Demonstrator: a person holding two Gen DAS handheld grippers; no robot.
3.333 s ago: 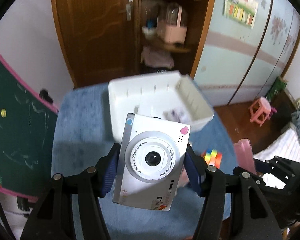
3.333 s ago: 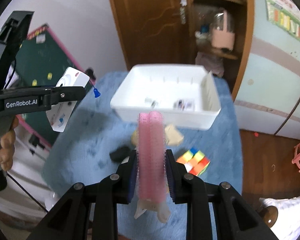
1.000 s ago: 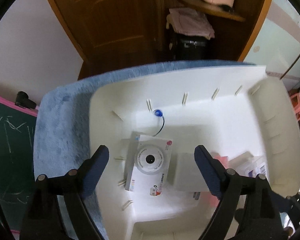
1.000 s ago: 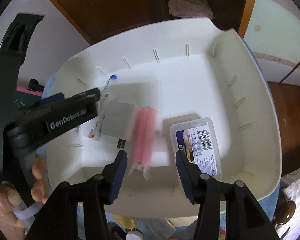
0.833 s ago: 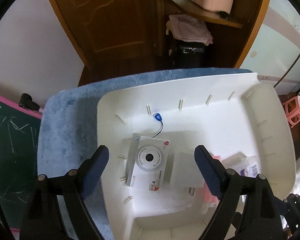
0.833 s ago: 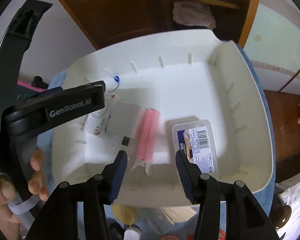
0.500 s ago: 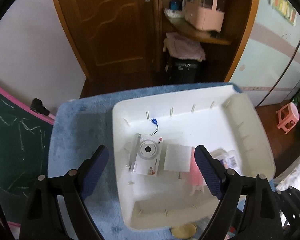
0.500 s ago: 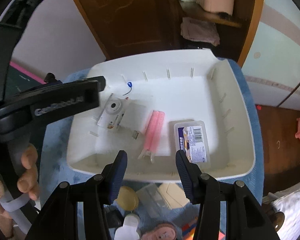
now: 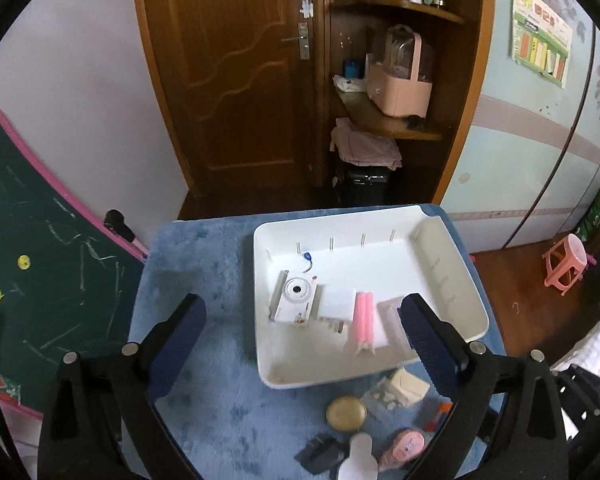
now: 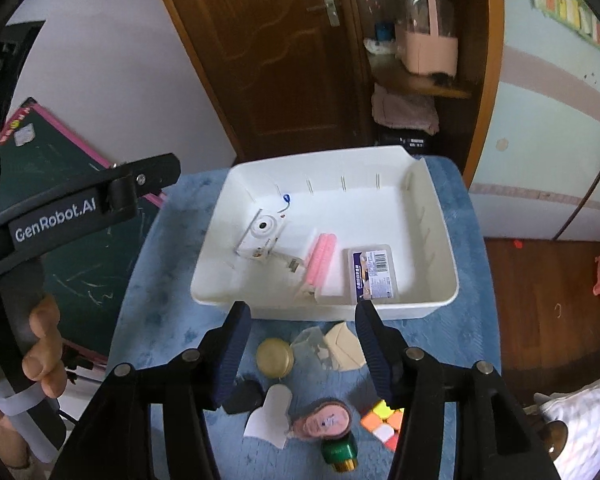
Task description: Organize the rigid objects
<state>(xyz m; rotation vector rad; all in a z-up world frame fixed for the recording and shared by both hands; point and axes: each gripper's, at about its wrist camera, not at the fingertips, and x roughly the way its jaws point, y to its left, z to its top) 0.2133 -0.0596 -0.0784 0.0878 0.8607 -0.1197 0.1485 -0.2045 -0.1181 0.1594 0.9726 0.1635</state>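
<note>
Nothing is held by the left gripper (image 9: 300, 322): its jaws are spread wide and still opening, with only the blue mat and the tray seen between them. The right gripper (image 10: 302, 342) is likewise empty, its jaws about half apart and opening, framing loose items on the mat. A few seconds earlier a children's digital camera was clamped in the left gripper and a pink hair roller in the right; both have since been released and both grippers have been drawn up and back from the tray. The children's digital camera (image 9: 296, 300) now lies flat at the left of the white tray (image 9: 452, 248), and the pink hair roller (image 9: 364, 320) lies just right of a white flat box, beside a clear labelled box (image 10: 374, 274). Two more rigid objects are thus judged sorted. Still outside the tray, on the blue mat (image 9: 204, 252) in front of it, are a gold round tin (image 10: 275, 357), a Rubik's cube (image 10: 382, 422), a pink round compact (image 10: 326, 420) and a green-capped bottle (image 10: 340, 454), so further picks are expected.
</note>
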